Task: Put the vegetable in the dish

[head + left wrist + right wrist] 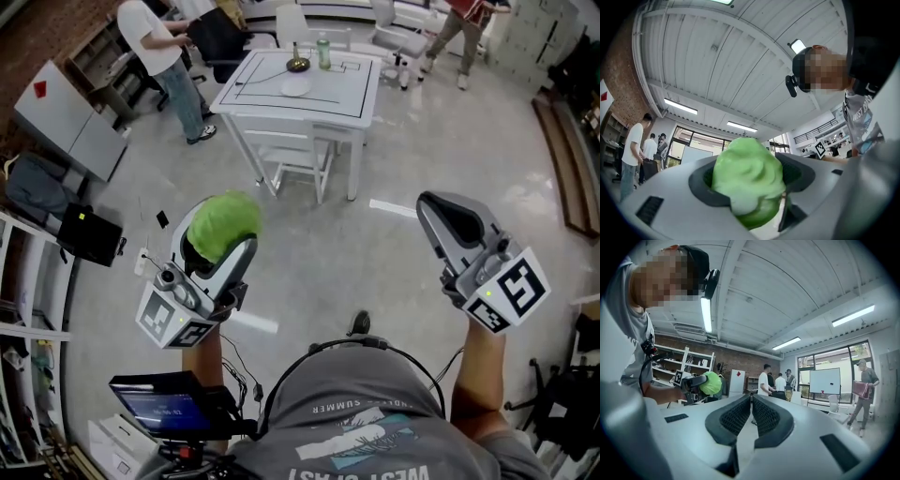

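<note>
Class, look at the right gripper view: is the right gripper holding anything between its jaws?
No, the right gripper has its jaws pressed together with nothing between them.

The vegetable point(747, 173) looks like smooth, waxy green plastic. The left gripper point(219, 246) and right gripper point(751, 401) are matt grey plastic with dark ribbed rubbery pads point(733, 418). Beneath the vegetable, the floor point(319, 253) is polished, faintly glossy concrete.

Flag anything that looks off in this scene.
Nothing looks spilled or damaged. One oddity: the vegetable is clamped in the left gripper, pointed upward over the floor, well short of the table where the plate sits. The right gripper is shut and empty.
</note>
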A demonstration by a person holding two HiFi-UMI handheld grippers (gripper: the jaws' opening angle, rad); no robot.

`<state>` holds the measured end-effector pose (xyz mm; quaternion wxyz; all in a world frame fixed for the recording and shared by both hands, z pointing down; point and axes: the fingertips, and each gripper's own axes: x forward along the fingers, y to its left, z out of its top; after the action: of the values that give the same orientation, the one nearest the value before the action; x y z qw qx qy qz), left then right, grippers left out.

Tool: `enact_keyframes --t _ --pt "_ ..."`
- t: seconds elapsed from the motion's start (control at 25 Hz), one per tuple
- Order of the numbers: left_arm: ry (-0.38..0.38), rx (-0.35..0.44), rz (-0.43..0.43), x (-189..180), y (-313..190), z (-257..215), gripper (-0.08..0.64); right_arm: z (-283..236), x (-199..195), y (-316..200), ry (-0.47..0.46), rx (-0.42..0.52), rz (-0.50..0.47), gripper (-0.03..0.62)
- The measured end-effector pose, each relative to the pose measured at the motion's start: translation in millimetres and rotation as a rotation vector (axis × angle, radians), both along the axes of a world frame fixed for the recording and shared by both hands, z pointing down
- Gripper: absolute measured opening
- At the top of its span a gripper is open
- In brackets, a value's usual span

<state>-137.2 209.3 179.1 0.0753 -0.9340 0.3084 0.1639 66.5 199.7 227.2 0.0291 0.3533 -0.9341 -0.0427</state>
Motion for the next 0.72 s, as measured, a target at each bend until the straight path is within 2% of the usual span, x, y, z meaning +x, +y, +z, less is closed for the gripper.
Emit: enact_keyframes --t 0.12,0.28,0.44,0.72 --pt "0.006 -0.033 -0.057 0 -19 26 0.299 -4 18 -22 -0.010 0.004 -0.029 0.008" --pt "-0.018 -0.018 -0.084 32 -40 20 0.299 -5 43 -49 -0.025 0.012 -0.070 0.008" --pt "-0.032 -0.006 -0.142 43 -54 22 0.299 0 57 -69 -0.035 0.015 -0.103 0.008" --pt "-0.050 -0.024 -0.115 73 -81 20 0.299 3 79 -97 -0.054 -0.005 -0.107 0.008"
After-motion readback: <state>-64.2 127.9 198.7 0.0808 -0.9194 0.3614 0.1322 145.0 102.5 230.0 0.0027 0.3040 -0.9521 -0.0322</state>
